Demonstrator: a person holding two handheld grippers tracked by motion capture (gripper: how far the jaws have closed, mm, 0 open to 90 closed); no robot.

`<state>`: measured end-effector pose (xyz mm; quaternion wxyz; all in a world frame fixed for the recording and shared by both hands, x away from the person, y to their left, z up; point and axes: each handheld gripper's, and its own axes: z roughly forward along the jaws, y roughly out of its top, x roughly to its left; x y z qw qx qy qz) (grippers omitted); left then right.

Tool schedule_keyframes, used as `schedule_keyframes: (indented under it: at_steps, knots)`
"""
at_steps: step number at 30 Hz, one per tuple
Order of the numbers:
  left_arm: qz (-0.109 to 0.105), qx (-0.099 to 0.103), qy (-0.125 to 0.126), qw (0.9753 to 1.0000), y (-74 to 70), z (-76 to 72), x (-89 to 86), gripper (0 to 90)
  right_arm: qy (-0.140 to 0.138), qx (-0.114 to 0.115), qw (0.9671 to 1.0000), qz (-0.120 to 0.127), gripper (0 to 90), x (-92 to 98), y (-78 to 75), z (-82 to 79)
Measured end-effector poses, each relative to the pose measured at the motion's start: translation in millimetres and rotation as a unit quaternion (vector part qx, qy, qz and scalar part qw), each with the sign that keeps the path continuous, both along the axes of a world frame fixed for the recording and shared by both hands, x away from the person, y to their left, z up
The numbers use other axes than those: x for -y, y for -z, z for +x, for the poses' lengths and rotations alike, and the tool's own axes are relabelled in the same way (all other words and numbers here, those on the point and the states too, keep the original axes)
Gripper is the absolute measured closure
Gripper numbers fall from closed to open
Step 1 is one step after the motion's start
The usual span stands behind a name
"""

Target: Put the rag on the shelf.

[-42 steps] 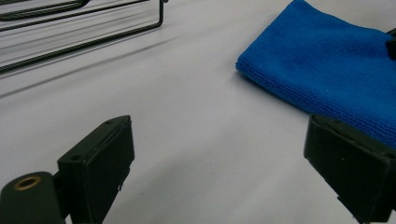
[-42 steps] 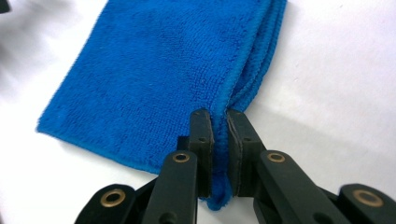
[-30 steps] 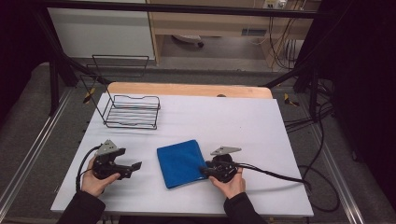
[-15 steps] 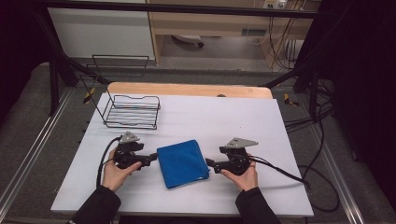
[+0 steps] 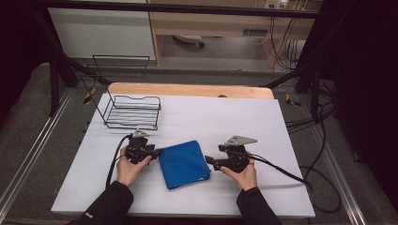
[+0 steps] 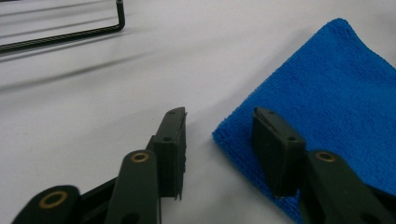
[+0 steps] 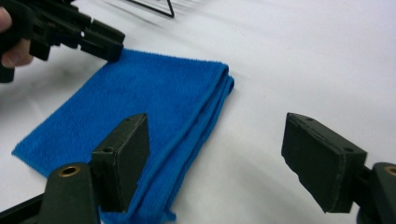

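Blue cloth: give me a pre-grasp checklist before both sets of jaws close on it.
1. Blue cloth lies flat and folded on the table: ok.
2. Left gripper open, one of its jaws over the cloth's corner and the other beside it on the bare table: ok.
3. Right gripper open wide, with the cloth's folded edge between its jaws: ok.
4. Neither gripper has closed on the cloth yet: ok.
5. Wire basket stands apart from the cloth, at the table's far left: ok.
6. Whether the lower jaw of either gripper sits under the cloth's bottom layer: cannot tell.
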<state>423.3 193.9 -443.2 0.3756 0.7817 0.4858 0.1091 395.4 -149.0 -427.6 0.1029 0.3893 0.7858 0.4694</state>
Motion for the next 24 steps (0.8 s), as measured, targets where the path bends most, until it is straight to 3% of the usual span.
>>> schedule_keyframes:
  at_steps: [4, 10, 16, 24]
  knots:
    - [-0.004, -0.008, 0.006, 0.9999, 2.5, 0.3, 3.3, 64.5, -0.004, 0.000, 0.9997, -0.022, 24.9, -8.6, -0.8, 12.4]
    - [-0.009, -0.014, 0.008, 0.9998, 5.0, -0.6, 6.0, 70.9, -0.002, -0.012, 0.9995, -0.029, 29.4, -27.1, 3.7, 35.2]
    - [-0.015, -0.019, 0.008, 0.9997, 5.6, -0.9, 6.9, 77.5, 0.000, -0.028, 0.9981, -0.055, 38.3, -55.2, 10.1, 64.8]
    - [-0.019, -0.020, 0.007, 0.9996, 5.8, -1.2, 8.2, 82.9, -0.006, -0.053, 0.9960, -0.072, 51.4, -60.5, 18.0, 73.4]
